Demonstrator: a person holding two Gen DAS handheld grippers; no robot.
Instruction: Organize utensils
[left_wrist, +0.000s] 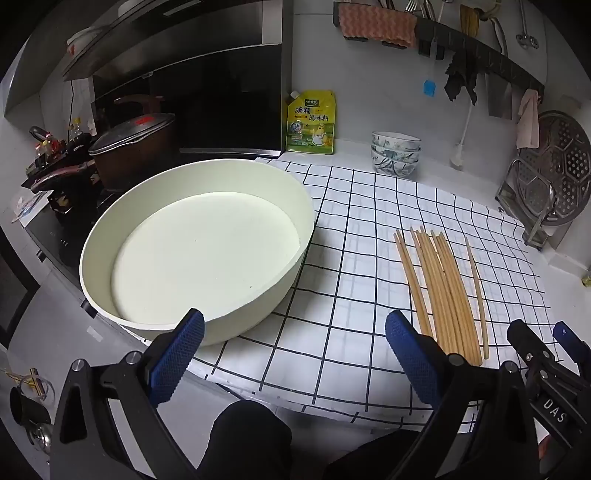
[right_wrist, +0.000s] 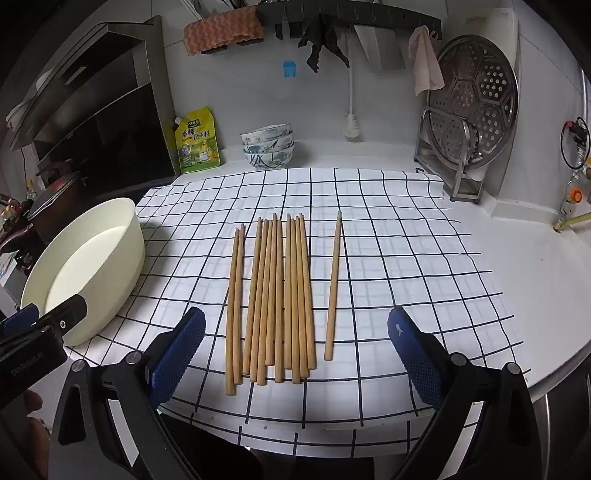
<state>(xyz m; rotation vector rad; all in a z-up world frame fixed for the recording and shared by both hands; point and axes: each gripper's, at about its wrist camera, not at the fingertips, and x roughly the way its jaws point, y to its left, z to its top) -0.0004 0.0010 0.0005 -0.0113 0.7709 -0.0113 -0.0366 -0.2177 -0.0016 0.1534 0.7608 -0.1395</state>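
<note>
So from my end: the checked cloth (right_wrist: 388, 236) covers most of the counter, white with a dark grid. On its left edge sits the big cream basin (left_wrist: 207, 206), nothing in it that I can see. Back by the wall there's a stack of patterned bowls (right_wrist: 267, 146) and a yellow seasoning pouch (right_wrist: 195, 142), plus a steel steamer plate (right_wrist: 476, 96) propped in a rack on the right. The wooden chopsticks (right_wrist: 273, 295) lie side by side mid-cloth, with one lone chopstick (right_wrist: 333, 288) just off to their right. My left gripper (left_wrist: 295, 350) is spread wide near the basin, holding nothing. Right gripper (right_wrist: 297, 347) is also spread wide, hovering at the near ends of the chopsticks, not touching.
</note>
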